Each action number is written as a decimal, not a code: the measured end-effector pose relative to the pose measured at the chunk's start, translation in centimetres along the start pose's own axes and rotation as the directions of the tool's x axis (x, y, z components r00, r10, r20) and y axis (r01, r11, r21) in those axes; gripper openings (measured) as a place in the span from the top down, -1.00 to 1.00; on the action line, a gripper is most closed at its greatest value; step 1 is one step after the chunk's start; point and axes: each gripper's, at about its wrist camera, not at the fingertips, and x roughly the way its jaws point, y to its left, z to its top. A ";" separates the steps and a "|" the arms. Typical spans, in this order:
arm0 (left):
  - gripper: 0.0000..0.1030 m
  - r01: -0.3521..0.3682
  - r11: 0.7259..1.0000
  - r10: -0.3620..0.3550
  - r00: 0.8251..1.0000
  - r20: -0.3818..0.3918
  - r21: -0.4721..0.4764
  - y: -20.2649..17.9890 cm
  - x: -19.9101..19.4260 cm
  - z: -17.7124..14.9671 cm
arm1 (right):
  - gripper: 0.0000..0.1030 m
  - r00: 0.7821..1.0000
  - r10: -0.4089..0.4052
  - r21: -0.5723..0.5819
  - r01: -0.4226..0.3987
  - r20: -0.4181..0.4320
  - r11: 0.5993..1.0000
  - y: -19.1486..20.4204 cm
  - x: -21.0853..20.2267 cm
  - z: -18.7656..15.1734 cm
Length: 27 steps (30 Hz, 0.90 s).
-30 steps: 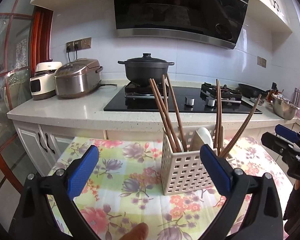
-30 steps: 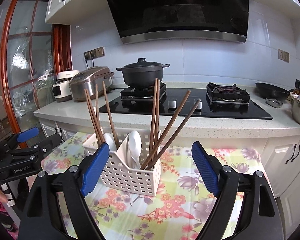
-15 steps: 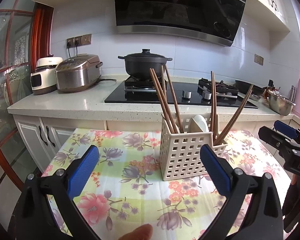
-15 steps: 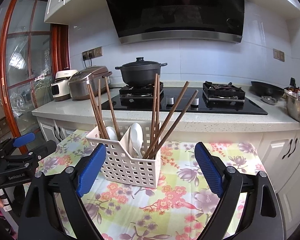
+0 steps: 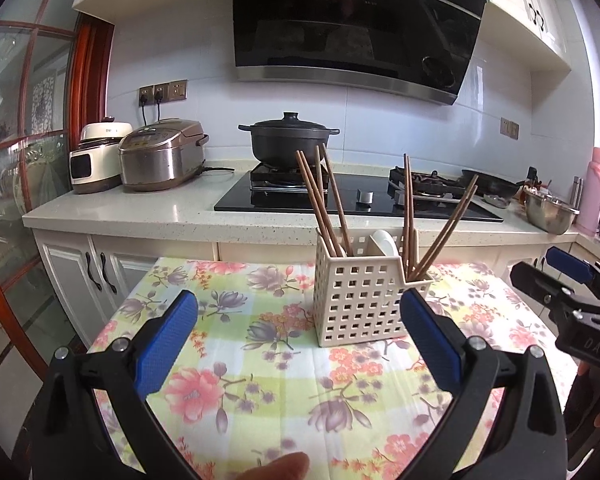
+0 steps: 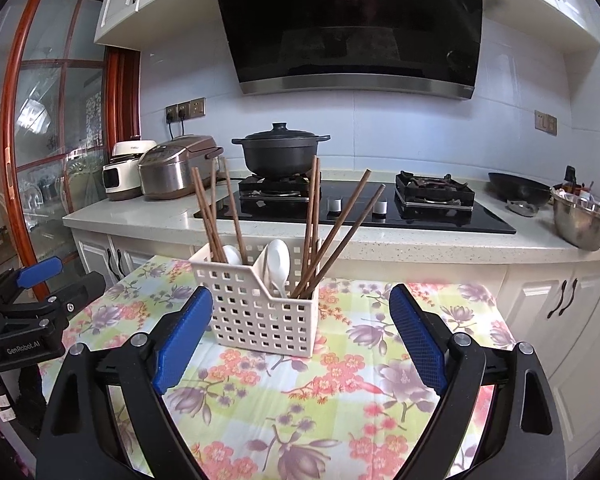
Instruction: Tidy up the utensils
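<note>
- Left wrist view: my left gripper (image 5: 298,334) jaws spread, empty; caddy (image 5: 360,300) stands on the floral table (image 5: 228,392), chopsticks (image 5: 320,200) sorted upright by compartment.
- Right wrist view: my right gripper (image 6: 300,332) jaws wide, nothing between; spoons (image 6: 278,258) share the caddy's middle slot, likely kept apart from sticks.

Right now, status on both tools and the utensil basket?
Left tool open, empty. Right tool open, empty. Basket upright on tablecloth, chopsticks and spoons inside. Nothing in the way.
</note>
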 end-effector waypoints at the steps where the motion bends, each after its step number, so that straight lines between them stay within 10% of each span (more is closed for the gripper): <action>1: -0.91 0.001 1.000 -0.001 1.000 0.003 0.000 0.0 -0.5 -0.2 | -0.64 1.000 0.002 -0.002 -0.002 0.003 1.000 0.2 -0.4 0.0; 27: -0.91 0.013 1.000 -0.013 1.000 -0.003 0.009 -1.4 -6.6 -4.3 | -0.64 0.999 -0.013 0.046 0.011 0.049 0.999 0.2 -7.5 -4.2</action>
